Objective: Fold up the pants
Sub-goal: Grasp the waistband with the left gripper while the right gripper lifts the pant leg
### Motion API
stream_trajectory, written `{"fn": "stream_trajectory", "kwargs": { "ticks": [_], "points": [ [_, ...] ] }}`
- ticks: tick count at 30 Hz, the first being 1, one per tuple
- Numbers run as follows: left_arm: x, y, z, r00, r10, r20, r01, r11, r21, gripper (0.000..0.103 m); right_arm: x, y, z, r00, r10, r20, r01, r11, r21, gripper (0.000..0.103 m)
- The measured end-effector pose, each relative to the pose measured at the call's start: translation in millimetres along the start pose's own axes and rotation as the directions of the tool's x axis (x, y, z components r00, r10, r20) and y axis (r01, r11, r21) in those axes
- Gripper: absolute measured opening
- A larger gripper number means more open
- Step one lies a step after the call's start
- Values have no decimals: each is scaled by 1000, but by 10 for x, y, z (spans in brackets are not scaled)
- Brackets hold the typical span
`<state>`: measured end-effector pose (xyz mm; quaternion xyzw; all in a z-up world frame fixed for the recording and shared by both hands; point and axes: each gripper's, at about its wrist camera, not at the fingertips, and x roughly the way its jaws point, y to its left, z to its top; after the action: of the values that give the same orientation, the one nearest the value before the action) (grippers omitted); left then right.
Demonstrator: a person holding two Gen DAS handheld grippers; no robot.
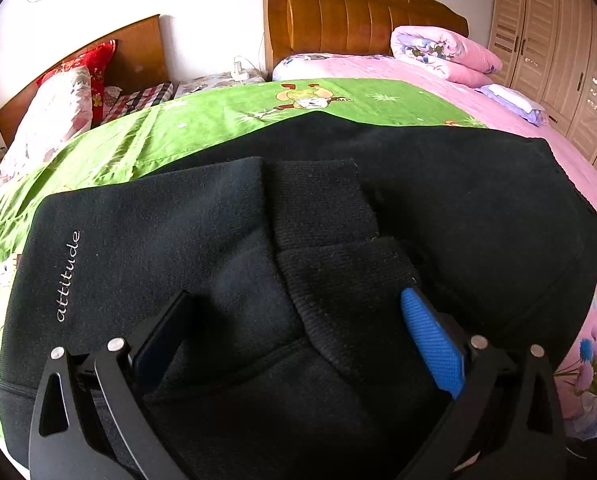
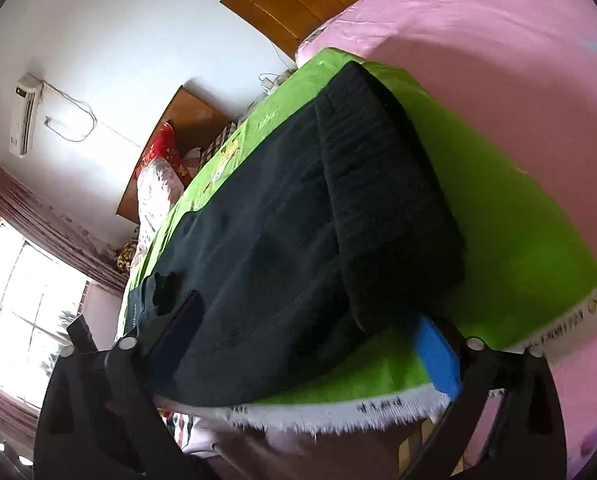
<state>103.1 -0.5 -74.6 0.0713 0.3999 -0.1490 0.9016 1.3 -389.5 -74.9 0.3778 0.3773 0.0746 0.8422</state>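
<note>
Item: black pants [image 1: 438, 200], soft knit fabric, lying on a green cartoon-print sheet [image 1: 202, 120] spread over a bed with pink bedding [image 1: 478, 92]. Condition: partly folded, with the two ribbed cuffs [image 1: 322, 200] laid back over the body of the garment, one overlapping the other; white stitched word "attitude" [image 1: 68, 276] on the left part. In the right wrist view the pants [image 2: 266, 248] run lengthwise along the green sheet [image 2: 518, 220], a doubled layer along their far side, the near end close to the sheet's fringed white edge [image 2: 338, 416]. Left gripper [image 1: 298, 332]: jaws spread wide, straddling the nearer cuff and surrounding fabric, blue pad [image 1: 430, 340] on one side; the pads do not press on the cloth. Right gripper [image 2: 310, 336]: jaws wide apart at the near end of the pants, fabric lying between them but not pinched. Surroundings: wooden headboard [image 1: 358, 20], folded pink quilt [image 1: 442, 52], red pillow [image 1: 94, 68], louvred wardrobe [image 1: 558, 60], wall air conditioner [image 2: 26, 116], curtained window [image 2: 30, 300].
</note>
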Motion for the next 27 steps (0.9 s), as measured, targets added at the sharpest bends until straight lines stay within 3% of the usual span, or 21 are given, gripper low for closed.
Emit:
{"fn": "stream_trajectory", "kwargs": {
  "ticks": [3, 6, 7, 8, 11, 14, 17, 18, 20, 21, 22, 24, 26, 27],
  "points": [
    [12, 8, 3, 1000, -2, 3, 2, 1000, 0, 102, -45, -58, -56, 997, 11, 81, -18, 996, 84, 95],
    [12, 5, 1, 1000, -3, 3, 3, 1000, -1, 102, -32, 110, -170, 991, -108, 79, 111, 993, -33, 80],
    [10, 7, 2, 1000, -2, 3, 2, 1000, -1, 102, -54, 100, -185, 990, -120, 77, 123, 992, -36, 70],
    [10, 10, 2, 1000, -2, 3, 2, 1000, -1, 102, -83, 54, -179, 987, -136, 81, 137, 990, -14, 47],
    [-42, 45, 5, 1000, -21, 0, 21, 1000, -19, 101, -124, -39, -226, 990, -62, 126, 61, 998, 14, 33],
    [-278, 130, 54, 996, -82, 44, 86, 993, -80, 100, -259, 115, -291, 974, -26, 223, 39, 998, -50, 29],
    [-453, 176, 102, 994, -23, 109, 31, 997, -68, 100, -391, 417, -293, 954, 16, 300, 34, 987, -159, 27],
    [-429, 193, 107, 995, 5, 101, 2, 998, -63, 101, -417, 551, -294, 948, 23, 319, 43, 979, -200, 27],
    [-109, 251, 62, 998, 32, -48, -34, 998, -57, 102, -424, 881, -332, 936, 44, 350, 66, 953, -295, 27],
    [-51, 322, 18, 999, -30, -16, 29, 997, -74, 102, -393, 1037, -337, 933, 54, 356, 73, 940, -333, 26],
    [-43, 352, 22, 999, -41, -17, 40, 997, -71, 102, -351, 1254, -356, 931, 64, 360, 85, 920, -383, 26],
    [-98, 385, 67, 999, -41, -25, 39, 997, -71, 102, -259, 1657, -408, 930, 88, 356, 95, 879, -466, 26],
    [-320, 501, 103, 998, -32, 48, 37, 994, -107, 101, -150, 2025, -462, 934, 123, 336, 86, 835, -544, 25],
    [-440, 602, 115, 996, -26, 89, 38, 990, -134, 101, -72, 2307, -563, 937, 158, 312, 70, 791, -608, 25]
  ]
}}
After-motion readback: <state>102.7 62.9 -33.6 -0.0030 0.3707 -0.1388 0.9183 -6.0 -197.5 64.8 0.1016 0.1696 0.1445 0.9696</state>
